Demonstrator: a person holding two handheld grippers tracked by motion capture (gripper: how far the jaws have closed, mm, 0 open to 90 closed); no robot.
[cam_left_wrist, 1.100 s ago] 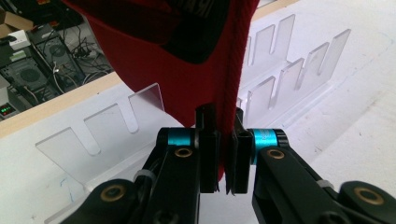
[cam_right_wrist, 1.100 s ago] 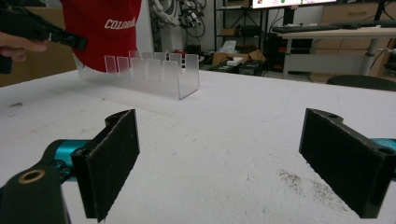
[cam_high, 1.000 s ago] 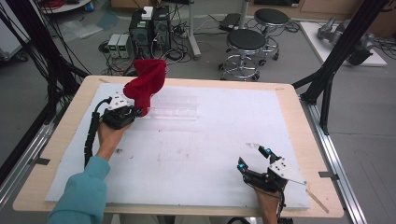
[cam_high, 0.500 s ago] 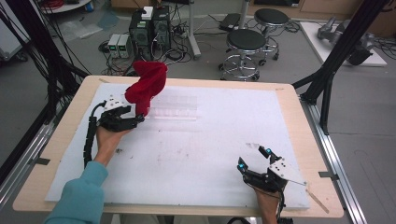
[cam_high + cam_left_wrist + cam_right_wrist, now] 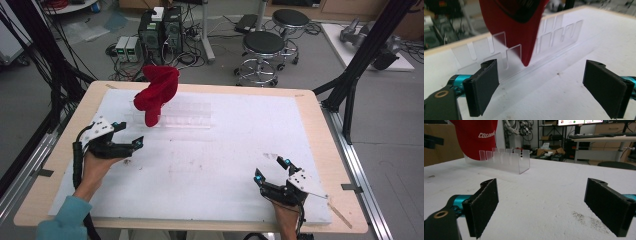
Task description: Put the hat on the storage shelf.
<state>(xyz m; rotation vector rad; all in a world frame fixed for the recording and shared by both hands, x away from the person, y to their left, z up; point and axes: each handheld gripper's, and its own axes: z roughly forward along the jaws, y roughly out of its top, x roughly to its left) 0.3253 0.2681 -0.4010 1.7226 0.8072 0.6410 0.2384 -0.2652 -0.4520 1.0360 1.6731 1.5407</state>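
Note:
A red cap [image 5: 157, 92] hangs upright on the left end of a clear slotted rack [image 5: 185, 117] at the far side of the white mat. My left gripper [image 5: 133, 150] sits a short way in front of it, apart from it. Its jaws have just been opening and nothing is between them. In the left gripper view the cap's brim [image 5: 511, 30] points down into the rack [image 5: 554, 32] beyond the open gripper [image 5: 541, 85]. My right gripper [image 5: 270, 168] rests open near the mat's front right. The right gripper view has the cap [image 5: 474, 137] and rack [image 5: 506, 161] far off.
The white mat [image 5: 225, 150] covers a wooden table [image 5: 320, 115]. Black frame posts [image 5: 350, 85] stand at the table's right and left sides. Two stools [image 5: 262, 50] and computer boxes [image 5: 160, 27] are on the floor beyond the far edge.
My left gripper let go of the red cap, opened, and drew back toward the near left. The cap stays on the rack. The right gripper has not moved.

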